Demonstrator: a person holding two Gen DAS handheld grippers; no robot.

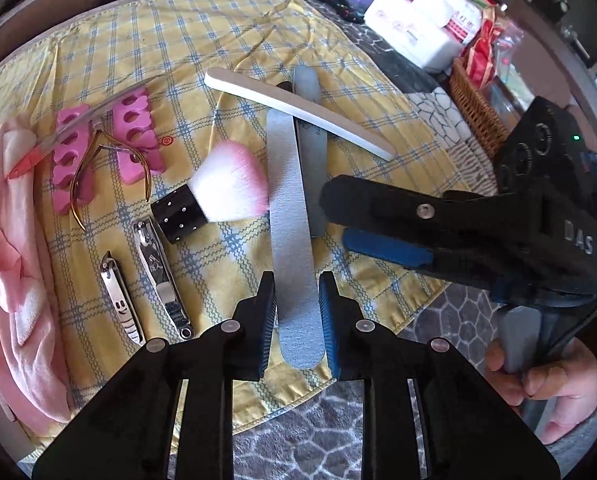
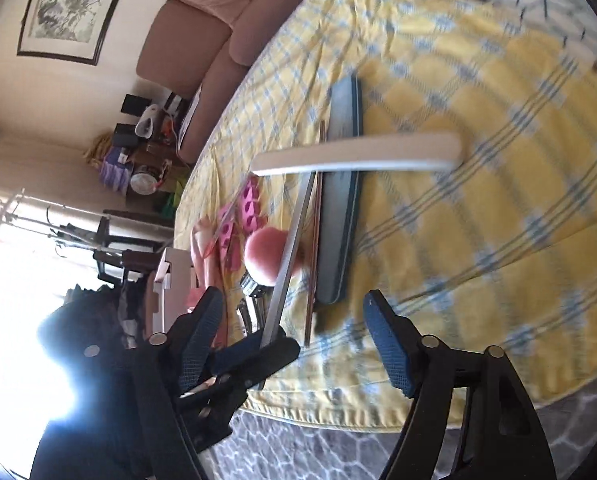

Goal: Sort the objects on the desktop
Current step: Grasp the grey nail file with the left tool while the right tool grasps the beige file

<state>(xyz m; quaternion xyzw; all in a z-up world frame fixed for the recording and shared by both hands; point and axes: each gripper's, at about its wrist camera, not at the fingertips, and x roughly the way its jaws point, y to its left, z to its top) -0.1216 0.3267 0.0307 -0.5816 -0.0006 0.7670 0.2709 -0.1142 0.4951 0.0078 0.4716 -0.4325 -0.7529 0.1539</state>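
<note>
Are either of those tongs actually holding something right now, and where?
The left tongs grip the grey nail file by its near end, edge to edge. The right tongs are open, holding nothing.

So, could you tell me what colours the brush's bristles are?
The brush has white bristles tipped pink, clearest in the left wrist view.

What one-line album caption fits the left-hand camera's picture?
Left gripper straddles a grey nail file on the yellow checked cloth, beside clippers and a pink brush.
</note>
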